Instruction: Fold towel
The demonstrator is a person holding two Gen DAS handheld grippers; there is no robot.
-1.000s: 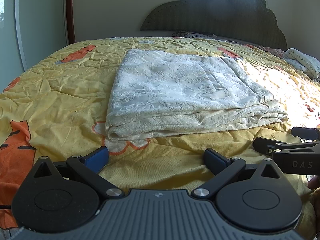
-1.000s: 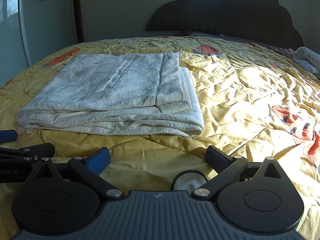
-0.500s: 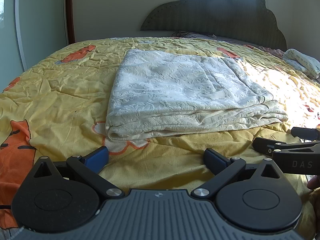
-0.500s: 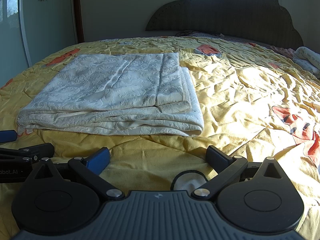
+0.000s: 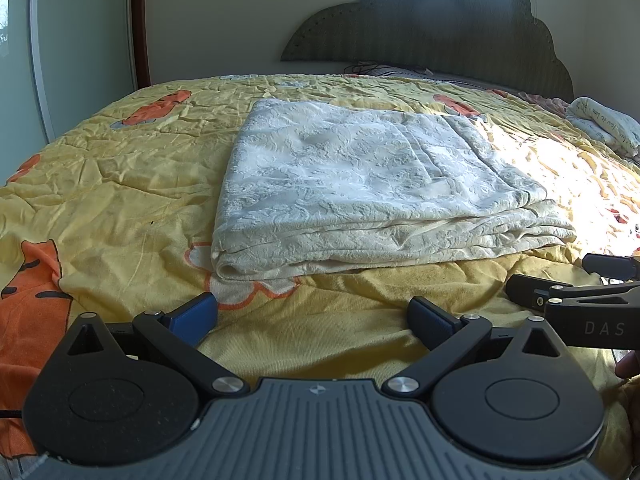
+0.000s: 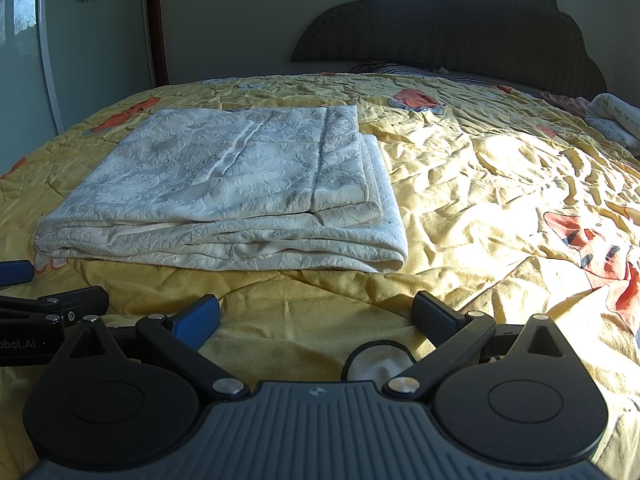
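Observation:
A cream patterned towel [image 5: 360,184] lies folded in several layers on the yellow bedspread [image 5: 120,200], its thick folded edge facing me. My left gripper [image 5: 312,316] rests open just short of that edge, nothing between its blue fingers. In the right wrist view the same towel [image 6: 224,188] sits left of centre, and my right gripper [image 6: 316,316] is open and empty in front of its near right corner. Each gripper shows at the edge of the other's view: the right gripper [image 5: 560,280] and the left gripper [image 6: 48,292].
The bed has a dark scalloped headboard [image 5: 440,28] at the far end. A rolled white cloth [image 5: 604,124] lies at the far right by the pillows. A glass door [image 6: 24,40] stands left of the bed. A white patch [image 6: 378,362] lies on the bedspread beneath the right gripper.

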